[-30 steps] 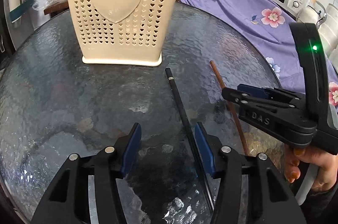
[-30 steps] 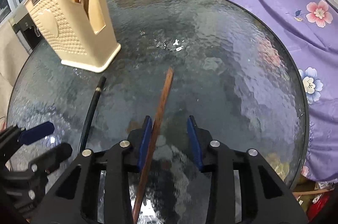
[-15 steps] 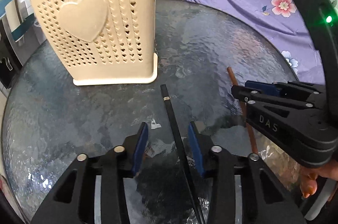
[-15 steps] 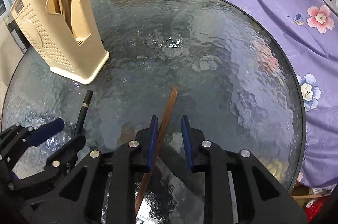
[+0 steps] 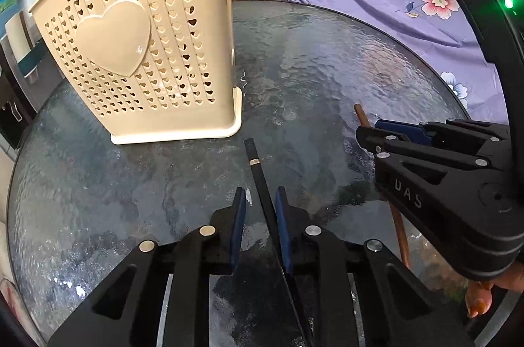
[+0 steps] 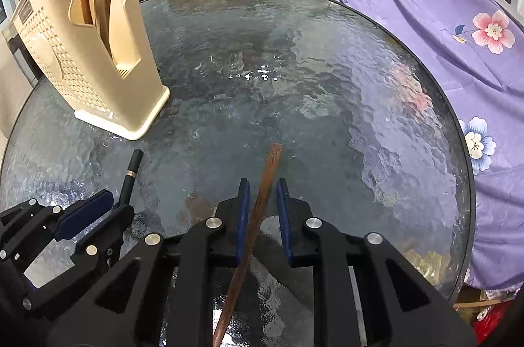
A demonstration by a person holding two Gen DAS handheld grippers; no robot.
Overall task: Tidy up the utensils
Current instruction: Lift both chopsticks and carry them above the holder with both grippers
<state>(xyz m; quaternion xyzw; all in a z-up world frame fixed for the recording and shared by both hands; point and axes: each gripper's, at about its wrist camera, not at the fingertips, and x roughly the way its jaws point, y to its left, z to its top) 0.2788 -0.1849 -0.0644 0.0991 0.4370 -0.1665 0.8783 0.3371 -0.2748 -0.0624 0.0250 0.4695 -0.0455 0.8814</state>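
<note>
Lying between closing jaws (black chopstick (image 5: 262, 186))

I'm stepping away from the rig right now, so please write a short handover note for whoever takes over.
Left gripper: jaws just closing around the black chopstick with a metal band; a gap remains, not clamped.
Right gripper: jaws just closing around the brown wooden chopstick, likewise not pinched.
Both lie on the round glass table.
Done: wooden utensils stand in the cream plastic heart-pattern holder.
Left: finish gripping, lift both, drop them in the holder.
</note>
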